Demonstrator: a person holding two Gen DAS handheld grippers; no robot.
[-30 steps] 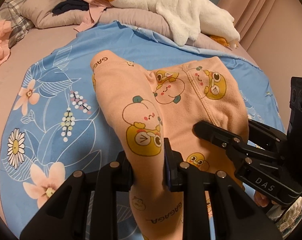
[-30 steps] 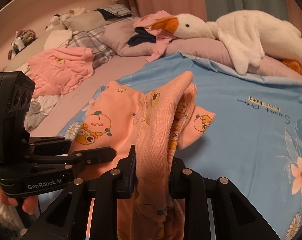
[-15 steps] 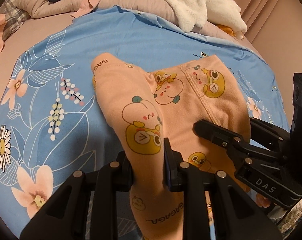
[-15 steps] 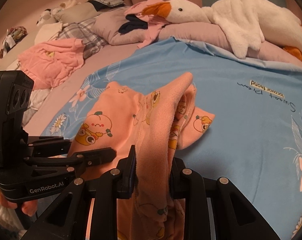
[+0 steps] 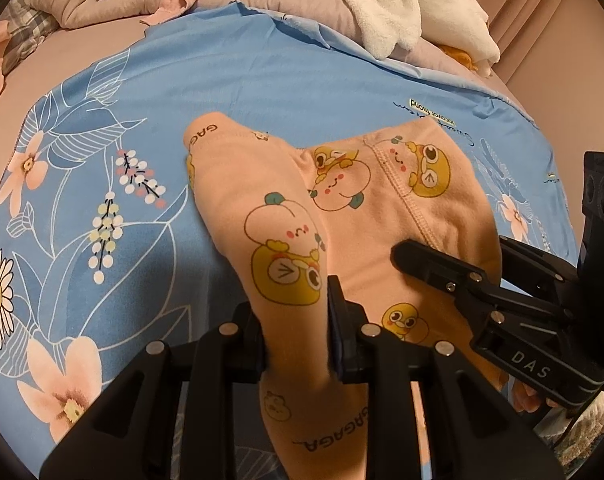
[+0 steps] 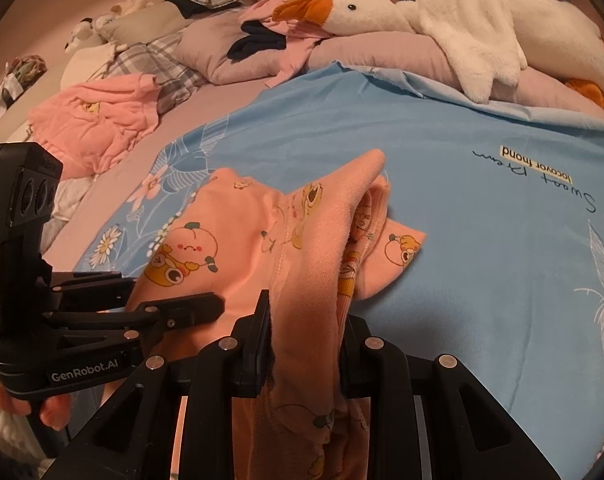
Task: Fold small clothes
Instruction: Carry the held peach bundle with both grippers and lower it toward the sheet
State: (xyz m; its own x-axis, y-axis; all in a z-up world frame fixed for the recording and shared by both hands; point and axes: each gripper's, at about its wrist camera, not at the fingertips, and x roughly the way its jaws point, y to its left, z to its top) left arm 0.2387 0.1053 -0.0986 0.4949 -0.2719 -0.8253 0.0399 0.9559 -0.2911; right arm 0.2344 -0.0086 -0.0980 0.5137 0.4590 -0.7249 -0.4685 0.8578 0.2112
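The left gripper [image 5: 294,316] is being kept clamped on one leg of the peach trousers [image 5: 381,216]; the right gripper [image 6: 305,332] is gripping the other. Ahead, the garment is draped on the blue sheet [image 5: 242,80]. Folding is judged barely begun.

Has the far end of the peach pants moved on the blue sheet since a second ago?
No. The far end of the peach pants lies at the same spot beside the berry sprig on the blue sheet; only the camera view tipped downward.
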